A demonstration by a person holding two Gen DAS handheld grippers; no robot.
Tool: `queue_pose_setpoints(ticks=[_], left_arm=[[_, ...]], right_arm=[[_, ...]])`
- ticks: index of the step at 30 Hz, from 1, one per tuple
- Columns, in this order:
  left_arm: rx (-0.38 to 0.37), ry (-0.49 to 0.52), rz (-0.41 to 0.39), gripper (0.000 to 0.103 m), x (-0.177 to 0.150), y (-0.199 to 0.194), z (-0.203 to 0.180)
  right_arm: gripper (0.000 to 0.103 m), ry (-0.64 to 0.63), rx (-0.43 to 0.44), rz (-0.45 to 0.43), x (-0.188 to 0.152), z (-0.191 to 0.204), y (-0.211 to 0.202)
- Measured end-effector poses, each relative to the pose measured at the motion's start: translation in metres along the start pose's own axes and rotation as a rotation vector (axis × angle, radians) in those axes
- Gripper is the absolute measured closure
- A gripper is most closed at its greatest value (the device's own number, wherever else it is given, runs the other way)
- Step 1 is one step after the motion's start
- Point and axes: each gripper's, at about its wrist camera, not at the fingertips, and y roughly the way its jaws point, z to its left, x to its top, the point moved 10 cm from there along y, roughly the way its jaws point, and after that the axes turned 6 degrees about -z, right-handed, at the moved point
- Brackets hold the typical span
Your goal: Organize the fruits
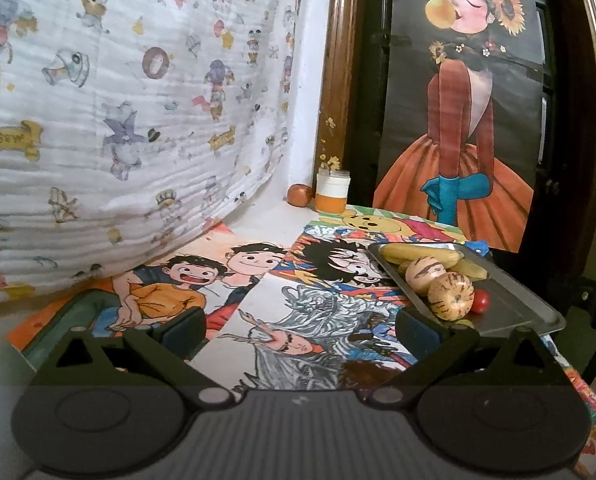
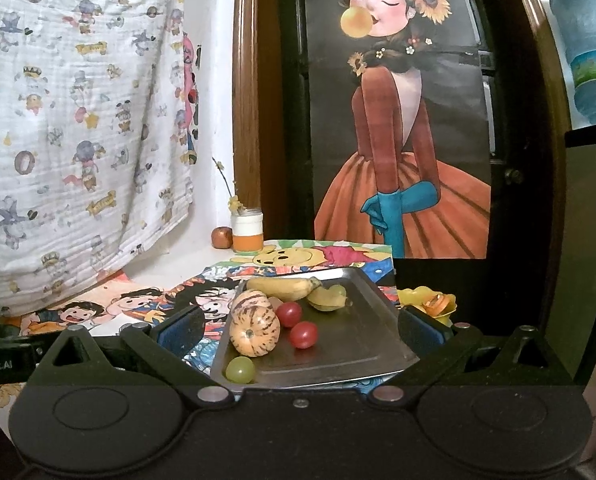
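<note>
A green grape (image 2: 240, 369) sits nearest the lens at the near corner of a metal tray (image 2: 361, 356), framed by the spread, empty jaws of the right tool (image 2: 301, 330), which hovers just short of the tray's front rim. The left tool (image 1: 301, 330) is likewise released and holds nothing, poised over the cartoon drawings (image 1: 298, 320) that cover the bench, with the tray off to its right.

The tray carries the fruit: two striped, cream-coloured melons (image 2: 254, 330), one behind the other along the left side; two small red tomatoes (image 2: 303, 334) near the middle; a banana (image 2: 284, 287) across the far end, with a second yellow-green piece (image 2: 327, 298) beside it that cannot be identified for certain. Much of the tray's right half is bare. One small reddish fruit (image 2: 222, 237) lies well apart from the rest, on the bench by the wall, just beside an orange-and-white jar (image 2: 248, 231) holding a dried sprig. A yellow flower-shaped dish (image 2: 429, 300) stands past the tray's right edge; what it holds is unclear.

With most fruit gathered on the tray, the scene would suit a sorting nearly complete or a tray about to be unloaded. Either way, any grip on the round, smooth pieces would best be taken across their widest part, gently, since grapes and tomatoes roll and bruise easily on bare metal.
</note>
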Motion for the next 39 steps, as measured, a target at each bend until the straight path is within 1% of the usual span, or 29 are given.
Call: queue_pose_setpoints(ticks=[6, 16, 21, 29, 39], left_arm=[[0.017, -0.004, -0.005, 0.0, -0.002, -0.007, 0.011], [0.017, 0.005, -0.017, 0.0, -0.005, -0.025, 0.019], [0.024, 0.008, -0.021, 0.0, -0.007, -0.033, 0.024], [0.038, -0.025, -0.017, 0.0, -0.01, -0.04, 0.032], [0.034, -0.011, 0.005, 0.0, -0.017, -0.04, 0.03]], right_arm=[[0.0, -0.005, 0.002, -0.001, -0.002, 0.005, -0.007], [0.0, -0.021, 0.025, -0.029, -0.002, 0.019, -0.026], [0.0, -0.031, 0.04, -0.026, -0.006, 0.027, -0.034], [0.0, -0.055, 0.062, 0.02, -0.021, 0.037, -0.041], [0.0, -0.03, 0.075, 0.062, -0.029, 0.039, -0.039]])
